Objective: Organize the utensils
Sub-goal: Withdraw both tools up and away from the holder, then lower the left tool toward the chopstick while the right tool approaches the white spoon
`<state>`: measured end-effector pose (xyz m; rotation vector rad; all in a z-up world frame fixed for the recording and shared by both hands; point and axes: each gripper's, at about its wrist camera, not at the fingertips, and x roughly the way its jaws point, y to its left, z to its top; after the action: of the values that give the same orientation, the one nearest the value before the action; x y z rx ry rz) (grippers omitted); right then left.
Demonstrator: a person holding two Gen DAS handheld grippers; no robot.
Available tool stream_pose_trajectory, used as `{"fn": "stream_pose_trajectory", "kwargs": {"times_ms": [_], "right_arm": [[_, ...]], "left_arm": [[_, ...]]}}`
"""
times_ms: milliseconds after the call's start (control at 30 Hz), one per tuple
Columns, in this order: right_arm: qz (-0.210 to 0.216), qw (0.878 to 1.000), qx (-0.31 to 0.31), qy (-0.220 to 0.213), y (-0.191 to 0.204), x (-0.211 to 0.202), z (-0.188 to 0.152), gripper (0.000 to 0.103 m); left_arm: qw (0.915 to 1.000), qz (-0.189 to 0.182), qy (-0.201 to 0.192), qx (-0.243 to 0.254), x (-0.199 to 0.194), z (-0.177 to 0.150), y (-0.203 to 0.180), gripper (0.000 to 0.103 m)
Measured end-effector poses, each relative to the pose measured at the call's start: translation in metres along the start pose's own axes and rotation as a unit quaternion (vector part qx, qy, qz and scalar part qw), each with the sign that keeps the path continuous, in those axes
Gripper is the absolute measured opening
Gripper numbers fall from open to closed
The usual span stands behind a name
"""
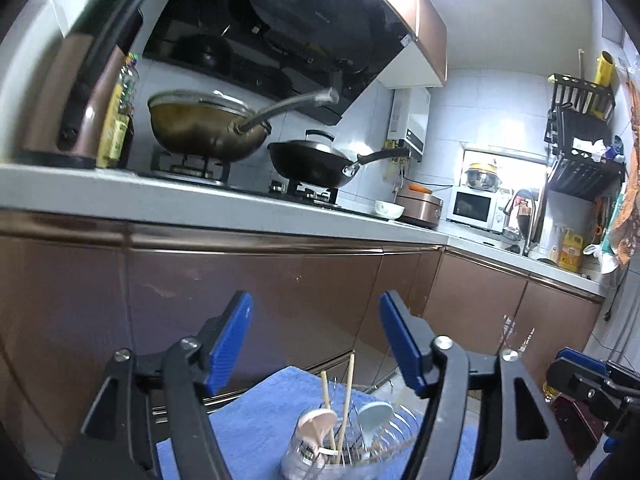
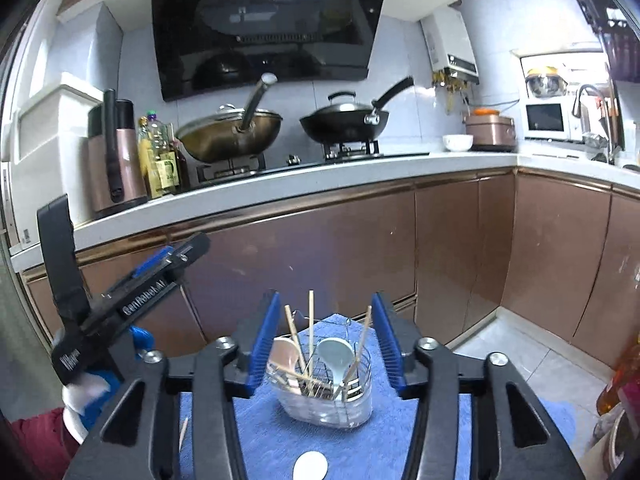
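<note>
While both tools hang over the blue mat: nothing is gripped yet.
Left gripper [image 1: 316, 344]: jaws spread wide, empty, raised above the holder.
Right gripper [image 2: 326, 344]: jaws spread, empty, framing the holder from behind without touching it.
Utensil holder [image 2: 322, 396]: wire basket in a clear tray, standing mid-cloth on the blue cloth [image 2: 256, 440]; looks light and likely to tip if nudged.
Chopsticks [image 2: 311, 332]: four sticks counted standing in the holder, thin, stiff, light, and they would roll; take them mid-shaft.
Loose stick [image 2: 183, 434]: one on the cloth's left edge, partly hidden.
Spoons: two in the holder, pink spoon [image 2: 285, 354] and pale blue spoon [image 2: 336, 354].
White spoon [image 2: 310, 466]: one, lying loose near the bottom edge; smooth and probably slippery, possibly breakable, so pinch the handle, which I cannot see from here.
</note>
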<state>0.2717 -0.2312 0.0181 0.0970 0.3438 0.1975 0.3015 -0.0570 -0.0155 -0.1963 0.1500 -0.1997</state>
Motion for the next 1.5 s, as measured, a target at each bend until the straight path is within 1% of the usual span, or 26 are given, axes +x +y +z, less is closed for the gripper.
{"fn": "stream_pose_trajectory", "kwargs": {"times_ms": [33,100,133,167,300,367,467,567,700,800,900,967,1133,1200,1267,1367,1500], "right_arm": [[-0.002,1.000,0.000,-0.003,0.003,-0.009,-0.001,0.060],[-0.010,1.000,0.000,-0.008,0.007,-0.027,-0.005,0.077],[-0.014,1.000,-0.001,-0.010,0.010,-0.037,-0.008,0.080],[-0.017,1.000,0.000,-0.010,0.011,-0.042,-0.009,0.086],[-0.032,0.999,0.002,-0.012,0.017,-0.070,-0.020,0.099],[-0.041,0.999,0.002,-0.014,0.020,-0.083,-0.025,0.102],[-0.049,0.999,0.012,-0.021,0.022,-0.102,-0.029,0.103],[-0.048,0.998,0.031,-0.030,0.021,-0.119,-0.031,0.103],[-0.055,0.996,0.040,-0.061,0.026,-0.148,-0.033,0.103],[-0.047,0.995,0.038,-0.075,0.032,-0.162,-0.036,0.103],[-0.037,0.995,0.036,-0.089,0.037,-0.175,-0.041,0.103],[-0.038,0.994,0.039,-0.100,0.039,-0.181,-0.044,0.103],[-0.022,0.989,0.051,-0.134,0.039,-0.196,-0.053,0.103],[-0.023,0.988,0.050,-0.142,0.039,-0.201,-0.056,0.103],[-0.025,0.988,0.048,-0.145,0.039,-0.204,-0.059,0.103],[-0.017,0.987,0.059,-0.146,0.036,-0.208,-0.065,0.103],[-0.010,0.988,0.071,-0.139,0.031,-0.206,-0.073,0.103]], "left_arm": [[1.0000,0.000,0.001,0.002,-0.009,0.002,0.001,0.070],[0.9999,-0.001,-0.001,0.010,-0.031,0.007,0.002,0.071],[0.9999,0.000,-0.003,0.013,-0.039,0.009,0.003,0.072],[0.9998,0.000,-0.006,0.017,-0.049,0.011,0.003,0.073],[0.9996,-0.008,-0.019,0.022,-0.090,0.018,0.007,0.073],[0.9994,-0.013,-0.027,0.018,-0.108,0.021,0.010,0.073],[0.9993,-0.016,-0.030,0.013,-0.132,0.026,0.018,0.073],[0.9995,-0.019,-0.017,0.020,-0.149,0.032,0.022,0.074],[0.9996,-0.011,-0.018,0.021,-0.176,0.036,0.033,0.074],[0.9995,0.007,-0.023,0.018,-0.193,0.036,0.043,0.081],[0.9994,0.017,-0.027,0.011,-0.206,0.032,0.052,0.084],[0.9994,0.020,-0.027,0.008,-0.212,0.029,0.057,0.085],[0.9997,0.023,-0.010,0.000,-0.221,0.016,0.069,0.086],[0.9997,0.024,-0.001,-0.006,-0.223,0.011,0.074,0.087],[0.9996,0.024,0.011,-0.014,-0.223,0.007,0.078,0.087],[0.9989,0.030,0.027,-0.024,-0.224,-0.001,0.085,0.087],[0.9977,0.039,0.048,-0.028,-0.220,-0.013,0.092,0.087]]}}
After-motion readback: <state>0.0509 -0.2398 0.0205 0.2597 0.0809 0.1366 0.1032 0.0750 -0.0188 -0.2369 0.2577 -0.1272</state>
